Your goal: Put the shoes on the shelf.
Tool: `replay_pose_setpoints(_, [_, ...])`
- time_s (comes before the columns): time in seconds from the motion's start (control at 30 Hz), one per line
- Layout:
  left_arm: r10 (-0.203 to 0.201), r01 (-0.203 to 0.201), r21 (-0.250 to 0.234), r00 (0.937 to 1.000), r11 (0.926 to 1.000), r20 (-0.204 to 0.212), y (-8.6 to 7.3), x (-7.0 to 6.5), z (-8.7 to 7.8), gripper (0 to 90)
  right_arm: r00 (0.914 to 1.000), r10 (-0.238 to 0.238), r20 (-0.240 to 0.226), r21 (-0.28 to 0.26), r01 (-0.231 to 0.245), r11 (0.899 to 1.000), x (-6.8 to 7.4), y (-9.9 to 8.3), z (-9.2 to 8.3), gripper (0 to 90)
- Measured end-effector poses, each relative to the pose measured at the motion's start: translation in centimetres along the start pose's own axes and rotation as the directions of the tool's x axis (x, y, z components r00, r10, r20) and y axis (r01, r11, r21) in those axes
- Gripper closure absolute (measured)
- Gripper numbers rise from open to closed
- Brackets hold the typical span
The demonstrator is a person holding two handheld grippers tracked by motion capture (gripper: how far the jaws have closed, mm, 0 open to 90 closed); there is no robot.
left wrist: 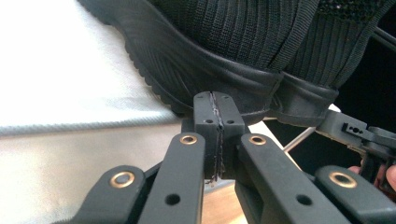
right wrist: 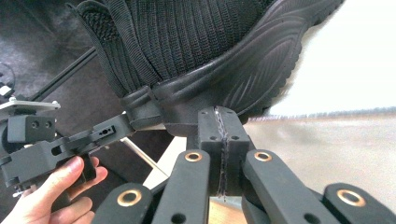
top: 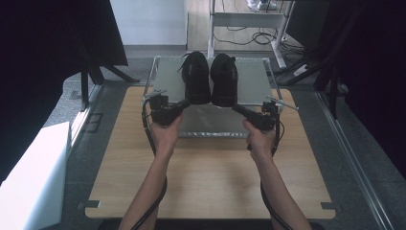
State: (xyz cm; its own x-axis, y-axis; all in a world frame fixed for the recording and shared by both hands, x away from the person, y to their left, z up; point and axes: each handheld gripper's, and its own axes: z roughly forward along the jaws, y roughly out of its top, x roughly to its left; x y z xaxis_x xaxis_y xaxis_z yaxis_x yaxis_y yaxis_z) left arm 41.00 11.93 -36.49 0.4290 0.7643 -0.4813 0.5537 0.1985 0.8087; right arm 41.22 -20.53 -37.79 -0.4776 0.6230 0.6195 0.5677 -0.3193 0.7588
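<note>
Black knitted fabric and ribbed rubber soles make up the two shoes, left shoe point(top: 197, 76) and right shoe point(top: 224, 79), which stand side by side on a metal tray point(top: 253, 76) at the far part of the wooden counter point(top: 210, 177), their heels toward the person. The left claw point(top: 185, 102) is at the heel of the left shoe, and the right claw point(top: 235, 109) is at the heel of the right shoe. In the left gripper view the jaws of the left claw point(left wrist: 217, 122) are pressed together with nothing between them, their tips just against the sole edge point(left wrist: 243, 84). In the right gripper view the right claw point(right wrist: 219, 128) is closed in the same way, empty, under the heel of the shoe point(right wrist: 196, 56).

I think the main risk is that closed jaws can only push. A push on the heel may slide a shoe forward over the smooth tray, or turn it against its neighbour, since they stand almost touching. The heels also seem to hang a little over the near tray edge, so a lift from below could tip a shoe onto its toe. To hold a shoe, the jaws must first open and take the heel collar.
</note>
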Motion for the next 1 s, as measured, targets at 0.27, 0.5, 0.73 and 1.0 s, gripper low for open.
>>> replay_pose_setpoints(0.27, [-0.007,0.007,0.0,1.0,1.0,0.0,0.1,0.3,0.1,88.9,1.0,-0.005,0.005,0.009,0.005,1.0,-0.3,0.2,0.5,87.1])
replay_pose_setpoints(0.5, [0.016,-0.016,-0.022,0.9998,0.9996,0.013,-0.9,0.1,-0.9,67.0,0.999,-0.021,-0.041,0.033,0.022,0.999,-0.5,-0.6,-0.4,70.2])
replay_pose_setpoints(0.73, [0.083,-0.083,0.002,0.9966,0.9966,-0.002,-1.7,-0.1,-2.0,45.3,0.9933,-0.102,-0.054,0.038,0.104,0.994,-0.1,-0.9,-1.5,55.0])
replay_pose_setpoints(1.0, [0.164,-0.163,0.051,0.9865,0.9853,-0.006,-2.9,-1.0,-2.9,27.2,0.9811,-0.192,-0.028,0.064,0.193,0.979,-0.2,-1.7,-2.7,44.3])
